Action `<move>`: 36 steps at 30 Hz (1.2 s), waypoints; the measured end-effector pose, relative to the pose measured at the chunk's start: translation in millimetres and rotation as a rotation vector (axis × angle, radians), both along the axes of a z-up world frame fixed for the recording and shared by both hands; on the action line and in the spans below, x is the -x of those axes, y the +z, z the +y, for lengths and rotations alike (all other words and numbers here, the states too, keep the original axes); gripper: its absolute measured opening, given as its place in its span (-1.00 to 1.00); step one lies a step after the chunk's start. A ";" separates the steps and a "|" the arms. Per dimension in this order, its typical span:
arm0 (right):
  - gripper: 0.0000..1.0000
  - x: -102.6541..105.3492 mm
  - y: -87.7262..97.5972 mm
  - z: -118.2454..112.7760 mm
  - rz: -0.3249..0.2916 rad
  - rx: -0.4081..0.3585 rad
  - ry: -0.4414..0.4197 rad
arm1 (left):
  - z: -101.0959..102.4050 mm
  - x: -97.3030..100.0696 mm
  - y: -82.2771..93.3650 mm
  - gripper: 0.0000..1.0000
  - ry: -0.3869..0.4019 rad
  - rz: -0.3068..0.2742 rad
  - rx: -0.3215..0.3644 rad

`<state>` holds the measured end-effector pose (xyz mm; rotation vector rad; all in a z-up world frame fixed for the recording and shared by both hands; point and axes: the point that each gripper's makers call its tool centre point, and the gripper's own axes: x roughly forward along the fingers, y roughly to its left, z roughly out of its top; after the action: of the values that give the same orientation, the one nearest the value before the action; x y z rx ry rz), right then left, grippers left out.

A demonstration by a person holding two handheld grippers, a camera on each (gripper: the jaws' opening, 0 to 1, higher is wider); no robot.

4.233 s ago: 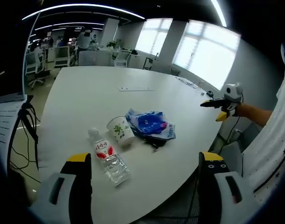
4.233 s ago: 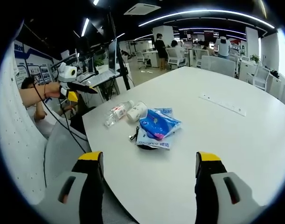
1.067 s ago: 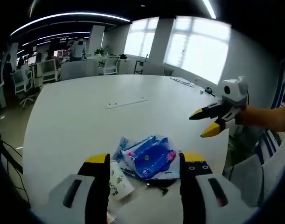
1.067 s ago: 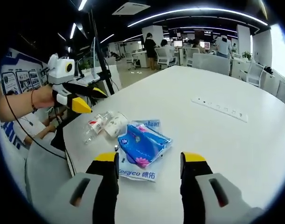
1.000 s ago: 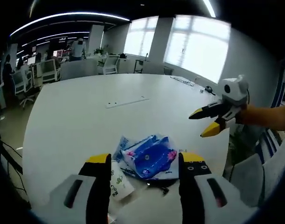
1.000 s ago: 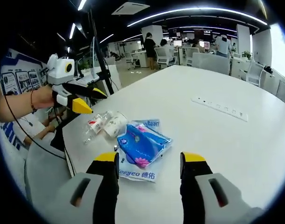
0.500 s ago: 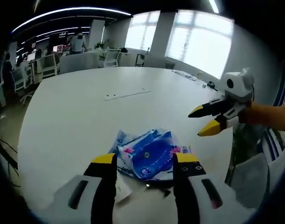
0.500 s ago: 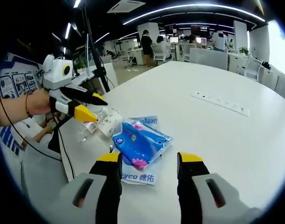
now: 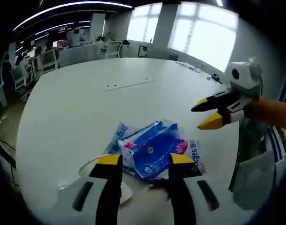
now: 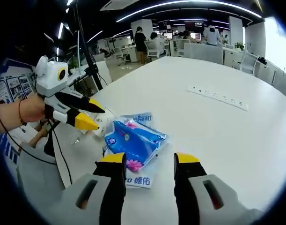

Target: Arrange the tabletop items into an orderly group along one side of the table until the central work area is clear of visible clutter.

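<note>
Blue tissue pack (image 9: 150, 149) lies near the table (image 9: 77, 103) edge, on a flat white packet (image 10: 142, 177), paper cup (image 9: 115, 190) just beside — nothing grouped yet. Your left gripper (image 9: 139, 160) and right gripper (image 10: 150, 159) both hang over it, jaws part open, empty. Next: you lower one, pinch the pack.

A: What is the blue, crinkled plastic tissue pack (image 9: 152, 147) (image 10: 133, 138) like? 
B: Glossy film, creased, catching light.

A: And the round white table (image 9: 77, 108) (image 10: 217, 131)? 
B: Smooth, matt-to-satin laminate.

A: The left gripper (image 9: 140, 160) (image 10: 95, 115) and right gripper (image 10: 151, 158) (image 9: 206, 114)? 
B: Smooth hard plastic, yellow-tipped grey jaws.
</note>
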<state>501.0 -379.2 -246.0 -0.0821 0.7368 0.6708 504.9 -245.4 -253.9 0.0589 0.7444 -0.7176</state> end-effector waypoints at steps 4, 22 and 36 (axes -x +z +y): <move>-0.25 -2.5 -6.2 1.4 0.015 0.005 -0.010 | 0.3 -1.5 -8.2 -0.32 0.009 0.022 -0.020; -0.39 -6.3 -35.3 11.1 0.087 0.026 -0.038 | -4.5 -6.0 -33.7 -0.52 0.036 0.117 -0.091; -0.67 -8.5 -55.7 16.6 0.152 0.042 -0.064 | -1.6 -5.7 -48.0 -0.68 0.054 0.172 -0.121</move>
<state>509.5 -362.5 -301.7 -0.0461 0.8958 0.6053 510.6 -247.0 -301.9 0.0873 0.9502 -0.6314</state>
